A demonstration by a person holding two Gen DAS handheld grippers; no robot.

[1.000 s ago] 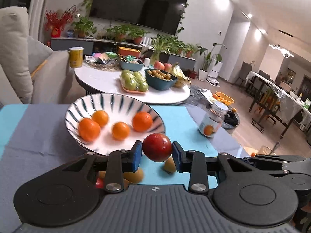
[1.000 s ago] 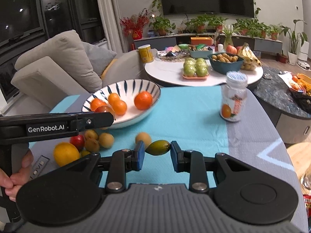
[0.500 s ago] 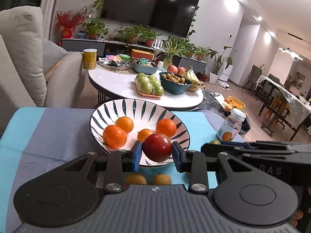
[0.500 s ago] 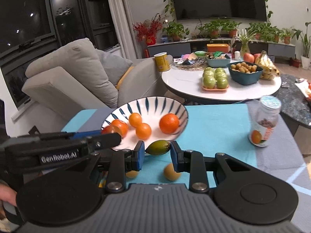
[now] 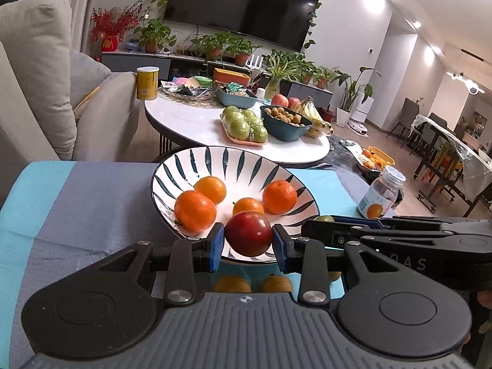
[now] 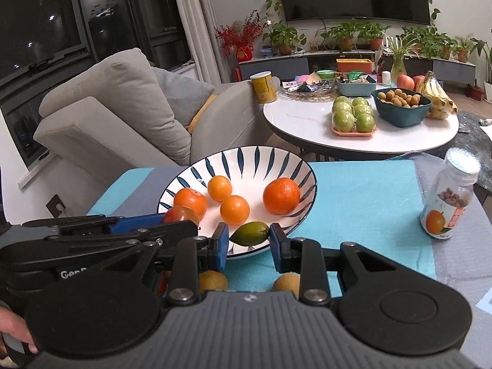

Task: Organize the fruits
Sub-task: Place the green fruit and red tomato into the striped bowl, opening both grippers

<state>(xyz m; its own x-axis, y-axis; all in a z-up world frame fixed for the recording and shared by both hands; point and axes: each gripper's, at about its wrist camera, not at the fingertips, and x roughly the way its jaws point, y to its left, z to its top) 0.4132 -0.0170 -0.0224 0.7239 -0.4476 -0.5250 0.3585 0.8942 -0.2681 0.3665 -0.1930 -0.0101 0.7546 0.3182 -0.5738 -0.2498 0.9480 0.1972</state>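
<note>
Left claw [image 5: 248,242] clamps a smooth round red fruit [image 5: 248,233]; right claw [image 6: 249,242] clamps a glossy oval green fruit [image 6: 249,233], both at the striped ceramic bowl's [image 6: 246,160] rim.

Four oranges [image 6: 281,196] lie in the bowl [image 6: 246,160], jar [image 6: 447,203] right.

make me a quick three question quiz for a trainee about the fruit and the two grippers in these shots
1. True or false: the left gripper holds a green fruit.
2. How many oranges lie in the striped bowl?
3. The right gripper holds: A) red fruit B) small green fruit C) nothing.

Key
1. False; its jaws clamp the red fruit.
2. Four.
3. B, the small green fruit.
</note>
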